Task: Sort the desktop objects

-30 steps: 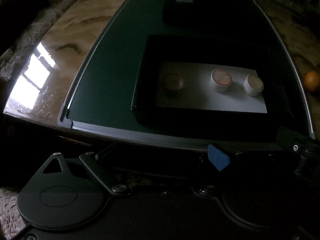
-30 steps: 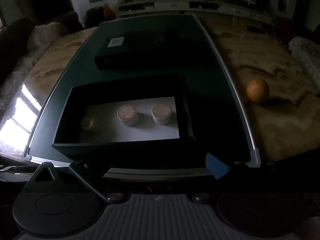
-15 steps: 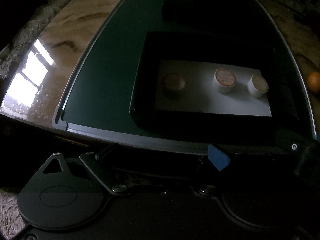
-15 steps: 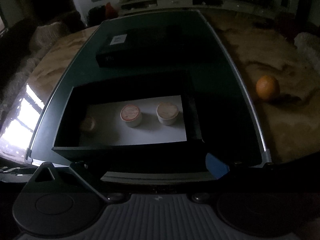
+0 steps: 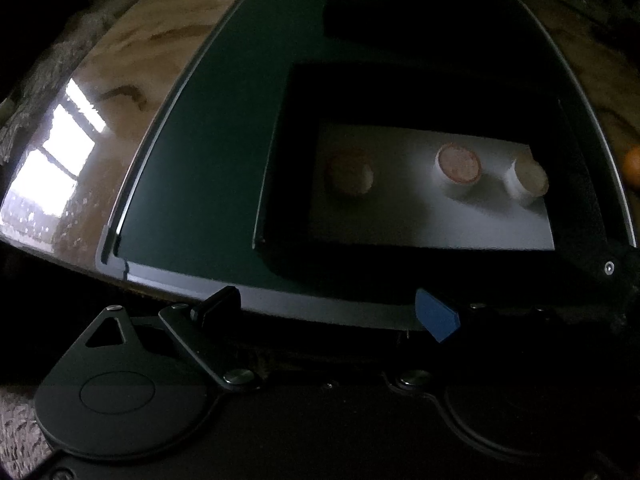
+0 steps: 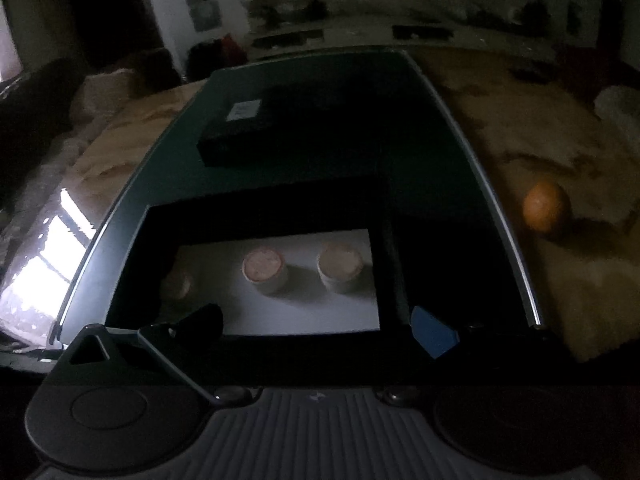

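Both grippers are seen spread wide with nothing between the fingers. The left gripper is held over the near edge of the dark green mat, which lies on a marbled brown table. Ahead of its fingers and to the right, an open black box with a white floor is seen on the mat, and three small round cups are lined up inside it: one in shadow nearest the left wall, one in the middle, one by the right wall. The right gripper is held at the box's near wall, with the middle cup and the right cup just ahead between its fingers. A closed black case lies farther ahead on the mat. An orange rests on the table well to the right of the fingers.
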